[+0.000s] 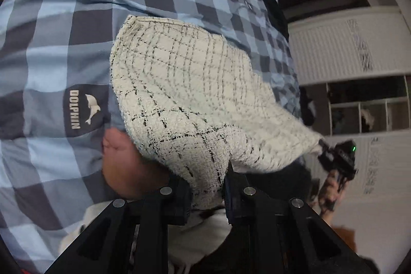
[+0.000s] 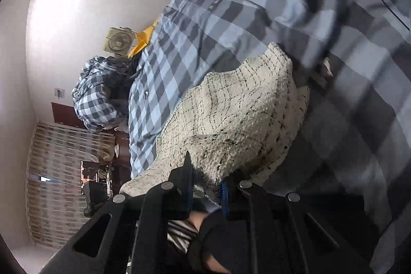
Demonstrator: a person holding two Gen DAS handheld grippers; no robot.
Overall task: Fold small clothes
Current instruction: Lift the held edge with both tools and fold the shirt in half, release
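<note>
A small cream tweed garment (image 1: 195, 84) with thin black grid lines hangs lifted above the blue checked bedspread (image 1: 64, 30). My left gripper (image 1: 208, 186) is shut on one bunched edge of it at the bottom of the left wrist view. At the far right of that view my right gripper (image 1: 322, 144) pinches the opposite corner, and the cloth is stretched between the two. In the right wrist view the same garment (image 2: 244, 114) drapes down toward the bedspread (image 2: 257, 4), with the right gripper (image 2: 205, 179) shut on its near edge.
A bare part of the person's leg (image 1: 125, 166) shows beneath the cloth, beside a DOLPHIN label (image 1: 83, 109) on the bedspread. A checked pillow (image 2: 100, 94) and a small fan (image 2: 118, 43) lie at the bed's far end. White cupboards (image 1: 346, 48) stand beyond the bed.
</note>
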